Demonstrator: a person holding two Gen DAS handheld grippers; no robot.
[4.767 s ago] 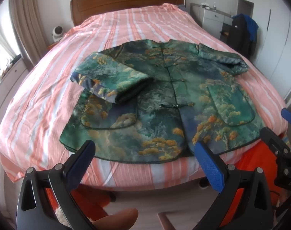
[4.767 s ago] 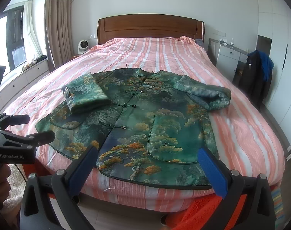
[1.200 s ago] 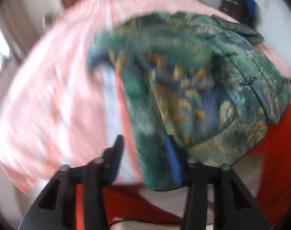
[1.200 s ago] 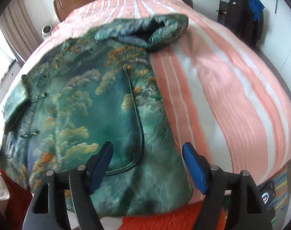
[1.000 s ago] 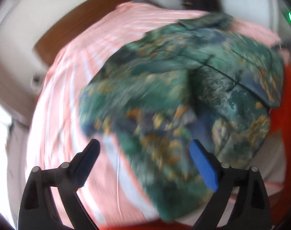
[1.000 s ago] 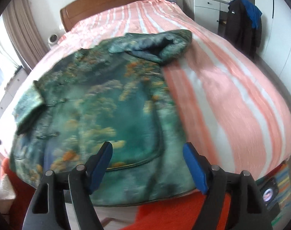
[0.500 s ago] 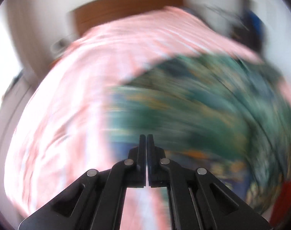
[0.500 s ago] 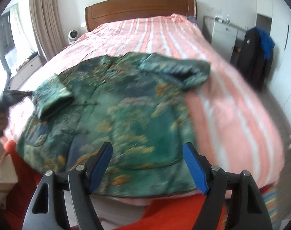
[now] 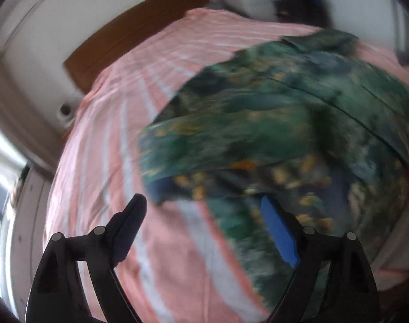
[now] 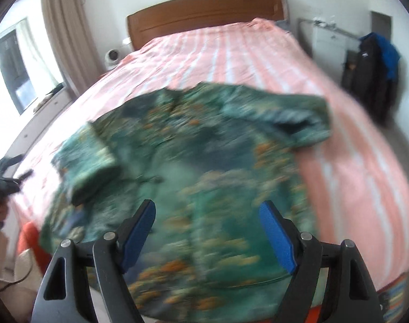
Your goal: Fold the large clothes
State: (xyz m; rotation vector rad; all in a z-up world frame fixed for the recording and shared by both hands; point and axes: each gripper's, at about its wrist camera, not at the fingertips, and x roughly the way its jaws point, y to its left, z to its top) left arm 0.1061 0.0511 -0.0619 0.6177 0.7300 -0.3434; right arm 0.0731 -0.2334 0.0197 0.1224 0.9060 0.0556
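Observation:
A large green jacket (image 10: 204, 172) with an orange and blue landscape print lies front up on the bed, both sleeves folded in over its body. It also shows, blurred, in the left wrist view (image 9: 285, 134). My left gripper (image 9: 204, 228) is open and empty, just short of the jacket's left sleeve cuff (image 9: 161, 167). My right gripper (image 10: 207, 231) is open and empty above the jacket's lower front. The left gripper also shows in the right wrist view (image 10: 5, 177), at the left edge.
The bed (image 10: 231, 45) has a pink and white striped cover and a brown wooden headboard (image 10: 204, 13). A white cabinet (image 10: 328, 43) and a dark hanging coat (image 10: 371, 72) stand to the right. A window and curtain (image 10: 61, 29) are on the left.
My left gripper was shut half a second ago and is now open near the left sleeve cuff. My right gripper has moved in over the jacket's lower front. Both views are blurred by motion.

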